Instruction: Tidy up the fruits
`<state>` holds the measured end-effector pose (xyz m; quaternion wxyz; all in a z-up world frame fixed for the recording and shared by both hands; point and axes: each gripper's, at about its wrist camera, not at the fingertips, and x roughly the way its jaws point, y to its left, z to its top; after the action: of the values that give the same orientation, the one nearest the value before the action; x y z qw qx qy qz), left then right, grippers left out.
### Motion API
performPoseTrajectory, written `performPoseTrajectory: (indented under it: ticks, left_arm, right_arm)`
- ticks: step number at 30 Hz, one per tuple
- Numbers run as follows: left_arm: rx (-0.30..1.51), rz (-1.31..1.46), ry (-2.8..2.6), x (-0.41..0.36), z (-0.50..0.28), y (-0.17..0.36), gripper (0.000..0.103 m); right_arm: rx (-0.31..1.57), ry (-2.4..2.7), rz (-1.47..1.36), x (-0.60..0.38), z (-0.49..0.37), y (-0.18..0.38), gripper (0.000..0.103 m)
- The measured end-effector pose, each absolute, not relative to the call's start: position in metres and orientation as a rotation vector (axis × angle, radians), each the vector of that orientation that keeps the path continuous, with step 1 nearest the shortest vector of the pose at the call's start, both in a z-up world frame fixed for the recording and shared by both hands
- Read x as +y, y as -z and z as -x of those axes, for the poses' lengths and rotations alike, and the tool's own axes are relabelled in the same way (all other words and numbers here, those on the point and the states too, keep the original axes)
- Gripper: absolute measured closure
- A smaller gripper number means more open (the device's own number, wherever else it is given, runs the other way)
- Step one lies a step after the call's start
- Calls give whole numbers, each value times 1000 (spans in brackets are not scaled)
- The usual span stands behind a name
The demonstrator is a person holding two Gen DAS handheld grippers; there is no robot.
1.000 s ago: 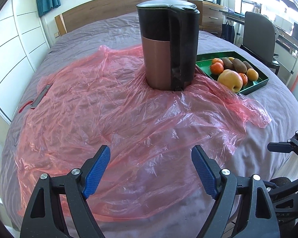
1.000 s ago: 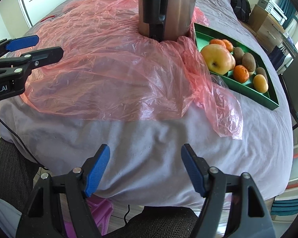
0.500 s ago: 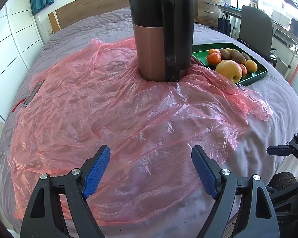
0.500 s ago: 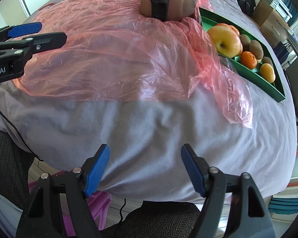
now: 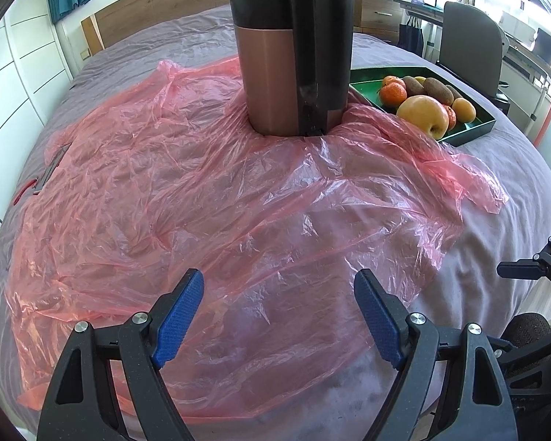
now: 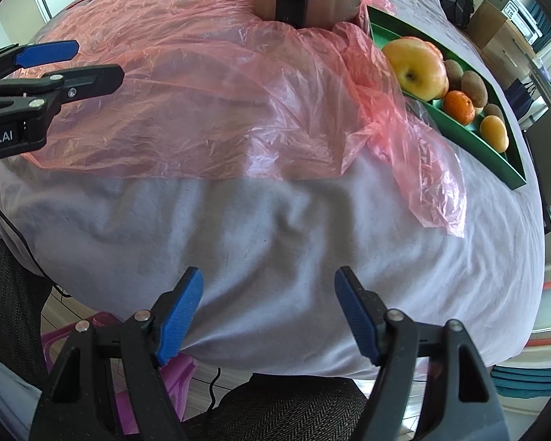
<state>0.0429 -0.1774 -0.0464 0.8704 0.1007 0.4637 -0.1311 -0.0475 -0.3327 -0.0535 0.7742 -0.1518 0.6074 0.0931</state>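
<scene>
Item: we are holding the left gripper (image 5: 278, 316) over the pink plastic sheet (image 5: 209, 198) and the right gripper (image 6: 268, 312) over bare bedding (image 6: 275, 220), both with jaws apart and empty. Risk: we judge the slippery sheet could snag and tug the kettle (image 5: 290, 47) standing on it. Container: green tray (image 6: 503, 169), beside the kettle, is carrying 1 apple (image 6: 417, 68), mandarins and kiwis.

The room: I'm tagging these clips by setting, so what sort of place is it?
Most likely a bedroom: a bed with a wooden headboard, a dresser and a desk chair.
</scene>
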Motion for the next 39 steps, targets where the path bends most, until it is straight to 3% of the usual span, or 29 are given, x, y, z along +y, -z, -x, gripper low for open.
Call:
performPoseTrajectory:
  ticks: [23, 37, 39]
  left_arm:
    - [976, -212, 317, -188, -35, 49, 23]
    - [896, -179, 271, -202, -31, 40, 23]
    - [888, -177, 267, -202, -31, 38, 11]
  right_arm:
    - [1326, -188, 336, -332, 51, 56, 0]
    - [1075, -59, 208, -381, 33, 13, 0]
    - [1040, -39, 188, -384, 30, 6, 0]
